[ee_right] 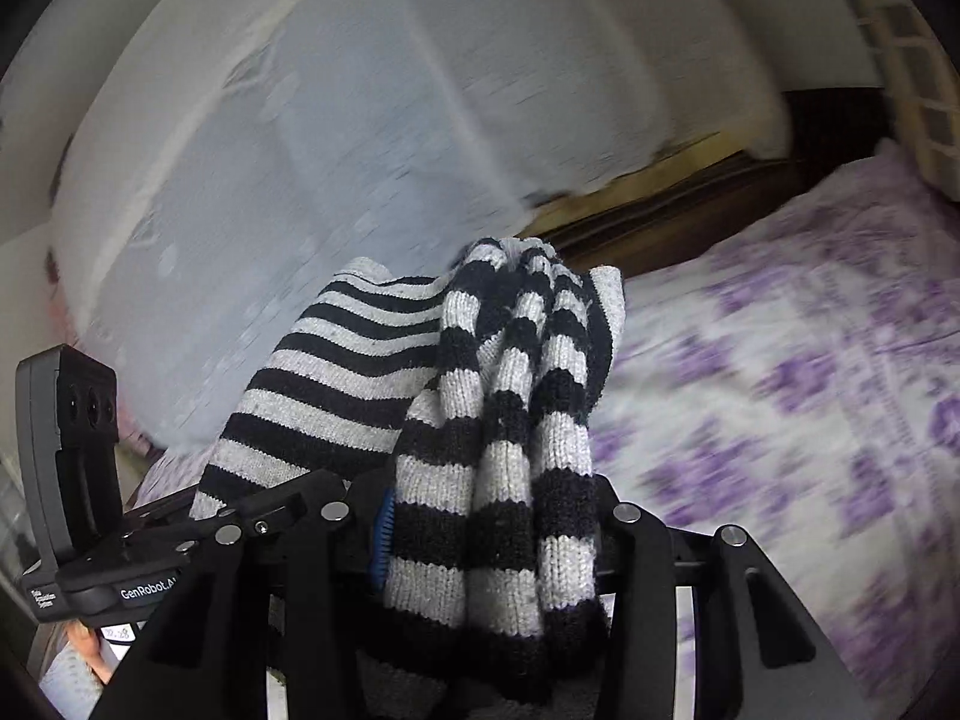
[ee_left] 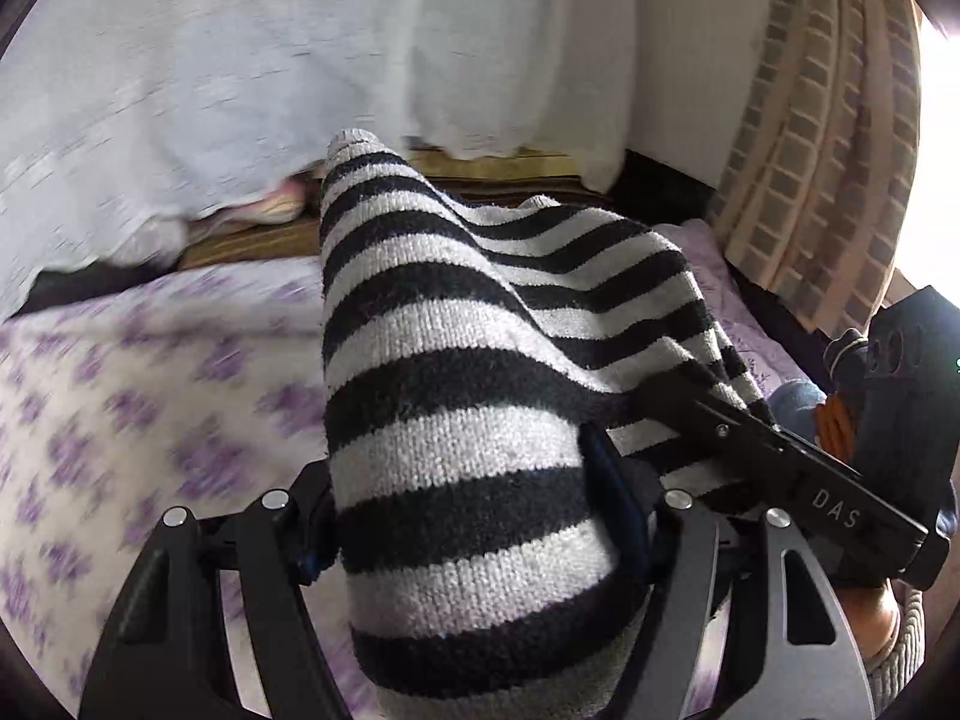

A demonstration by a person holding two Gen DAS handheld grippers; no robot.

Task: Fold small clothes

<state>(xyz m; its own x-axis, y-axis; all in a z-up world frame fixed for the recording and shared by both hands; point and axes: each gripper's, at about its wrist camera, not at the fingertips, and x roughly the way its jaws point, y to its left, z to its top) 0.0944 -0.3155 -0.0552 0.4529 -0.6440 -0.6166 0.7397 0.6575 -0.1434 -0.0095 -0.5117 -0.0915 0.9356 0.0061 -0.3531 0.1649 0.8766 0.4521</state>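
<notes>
A black-and-white striped knit garment (ee_left: pixel 456 372) is held up above the bed, stretched between both grippers. My left gripper (ee_left: pixel 474 516) is shut on one end of it, the knit bunched between its fingers. My right gripper (ee_right: pixel 492 528) is shut on the other end (ee_right: pixel 504 420), which hangs in folds over its jaws. The right gripper also shows at the right of the left wrist view (ee_left: pixel 780 456), and the left gripper at the lower left of the right wrist view (ee_right: pixel 180 546). The fingertips are hidden by the cloth.
The bed has a white cover with purple flowers (ee_left: pixel 132 396), also seen in the right wrist view (ee_right: pixel 810 396). A white curtain (ee_left: pixel 300 60) hangs behind, and a checked beige curtain (ee_left: pixel 828 138) at the right. A wooden bed frame edge (ee_right: pixel 660 204) runs along the far side.
</notes>
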